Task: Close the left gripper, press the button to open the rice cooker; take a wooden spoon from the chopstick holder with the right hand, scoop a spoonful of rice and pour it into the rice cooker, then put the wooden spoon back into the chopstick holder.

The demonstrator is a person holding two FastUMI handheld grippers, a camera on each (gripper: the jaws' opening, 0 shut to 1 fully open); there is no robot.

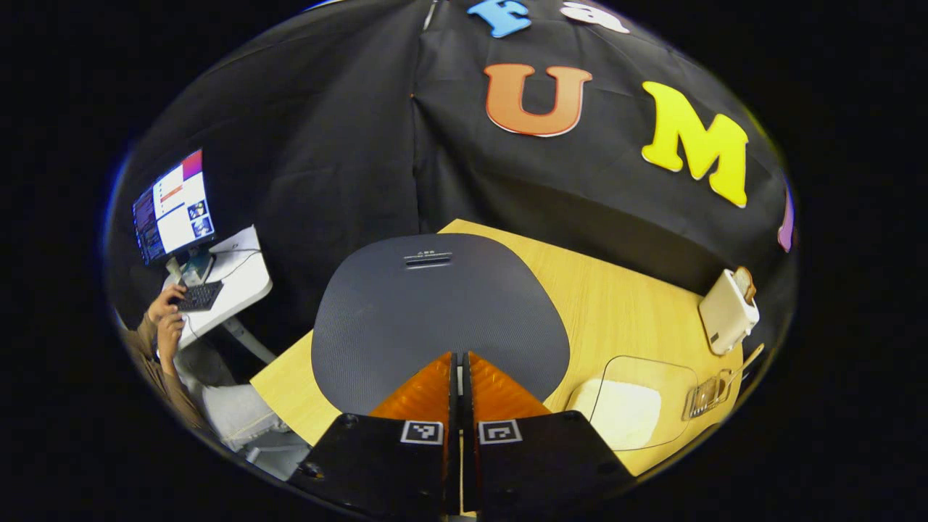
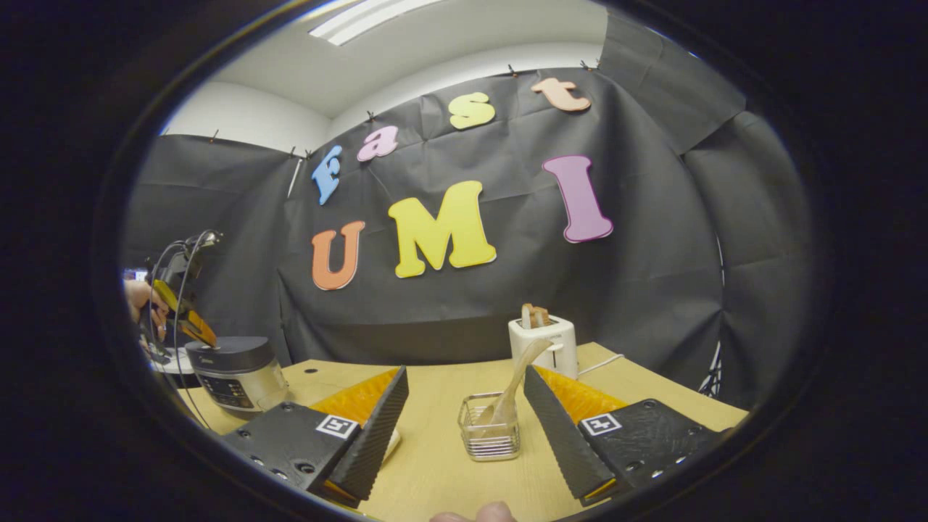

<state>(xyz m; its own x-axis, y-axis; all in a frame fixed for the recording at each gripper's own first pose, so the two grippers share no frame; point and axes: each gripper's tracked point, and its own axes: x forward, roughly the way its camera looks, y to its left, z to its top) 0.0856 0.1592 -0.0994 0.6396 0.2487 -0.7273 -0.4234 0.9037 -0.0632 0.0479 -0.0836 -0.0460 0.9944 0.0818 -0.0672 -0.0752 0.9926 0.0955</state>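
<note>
In the left gripper view, the left tool (image 1: 460,362), its fingers pressed together, hovers over the dark closed lid of the rice cooker (image 1: 435,304) on the wooden tabletop (image 1: 616,304). To the right lie a clear container of rice (image 1: 627,409), the chopstick holder (image 1: 707,397) and a white toaster (image 1: 727,310). A person (image 1: 163,341) types at a keyboard at far left.

In the right gripper view, the right tool (image 2: 464,395) stands wide apart, framing the clear chopstick holder (image 2: 490,431) with the wooden spoon (image 2: 516,380) leaning inside. The toaster (image 2: 544,344) stands behind; the rice cooker (image 2: 235,373) sits at left beneath the left tool (image 2: 194,326).
</note>
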